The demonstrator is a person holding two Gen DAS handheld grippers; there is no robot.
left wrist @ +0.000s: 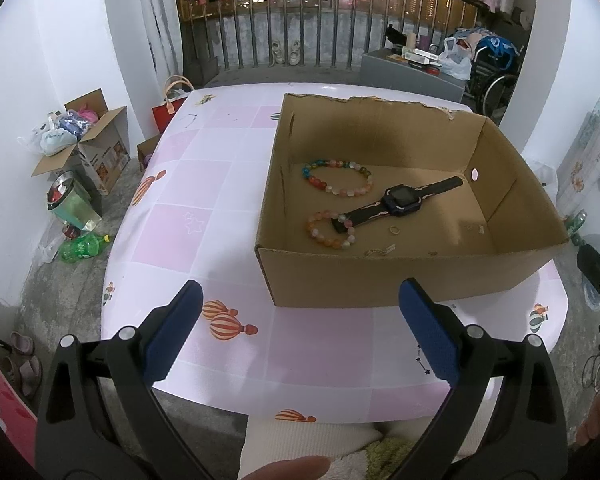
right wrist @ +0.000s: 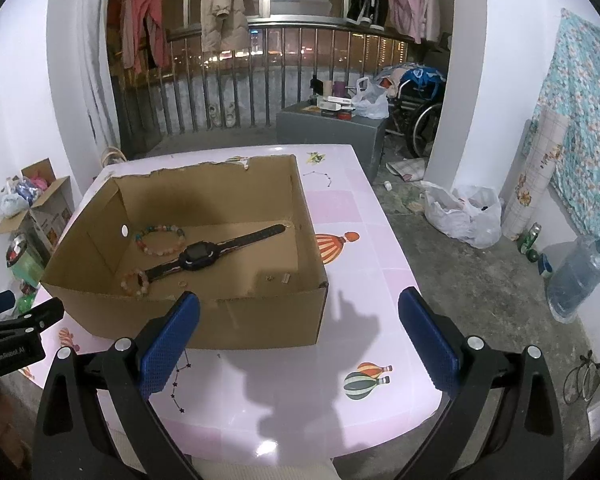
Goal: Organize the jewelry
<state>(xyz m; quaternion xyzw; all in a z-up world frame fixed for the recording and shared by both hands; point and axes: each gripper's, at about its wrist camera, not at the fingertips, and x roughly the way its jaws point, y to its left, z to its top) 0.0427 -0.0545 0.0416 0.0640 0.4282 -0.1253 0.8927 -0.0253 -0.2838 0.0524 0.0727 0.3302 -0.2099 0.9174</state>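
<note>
Left gripper (left wrist: 300, 330) — watch (left wrist: 400, 200) beyond, apart

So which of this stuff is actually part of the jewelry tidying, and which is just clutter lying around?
Part of the job:
- cardboard box
- multicolored bead bracelet
- orange bead bracelet
- black watch
- small ring

Just lying about:
- green bottle
- white plastic bag
- wheelchair
- hanging clothes

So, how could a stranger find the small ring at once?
Look in the open cardboard box on the pink table. Near its front wall, just past the black watch, lies the ring: one plain thin hoop, far smaller than the two bead bracelets.
</note>
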